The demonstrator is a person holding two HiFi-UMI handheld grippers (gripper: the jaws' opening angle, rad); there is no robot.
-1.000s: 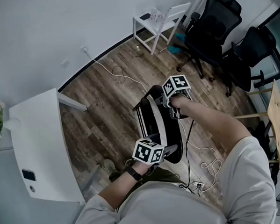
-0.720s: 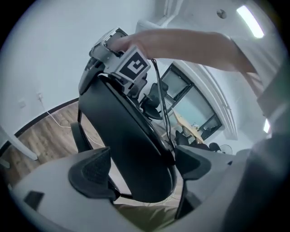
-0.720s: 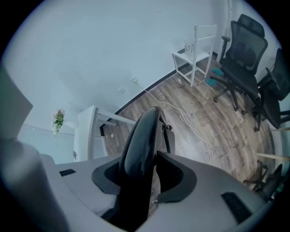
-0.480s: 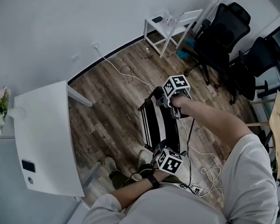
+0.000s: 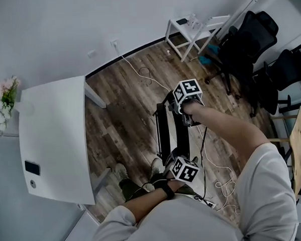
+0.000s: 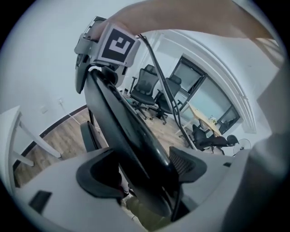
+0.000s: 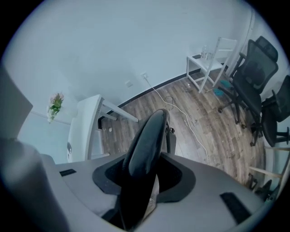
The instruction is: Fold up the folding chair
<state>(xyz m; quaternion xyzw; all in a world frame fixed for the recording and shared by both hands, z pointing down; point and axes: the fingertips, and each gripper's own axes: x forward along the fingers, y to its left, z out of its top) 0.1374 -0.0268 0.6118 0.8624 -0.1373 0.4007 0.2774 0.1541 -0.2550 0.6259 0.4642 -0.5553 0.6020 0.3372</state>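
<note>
with the right claw (image 7: 145, 174) just squeezed tighter on the top of the chair (image 7: 152, 131) and the left claw (image 6: 142, 170) closing yet loose around its lower edge, the chair may swing open.

Folding chair (image 5: 164, 132) on the floor (image 5: 124, 108), straight ahead of me. Surface (image 5: 56, 142) to its left; flowers (image 5: 7, 95) just off that surface's far left corner. Cable (image 5: 143, 72) on the floor behind the chair. Small table (image 5: 186, 27) against the wall (image 5: 60, 26) beyond, office chairs (image 5: 249, 36) to its right.
</note>
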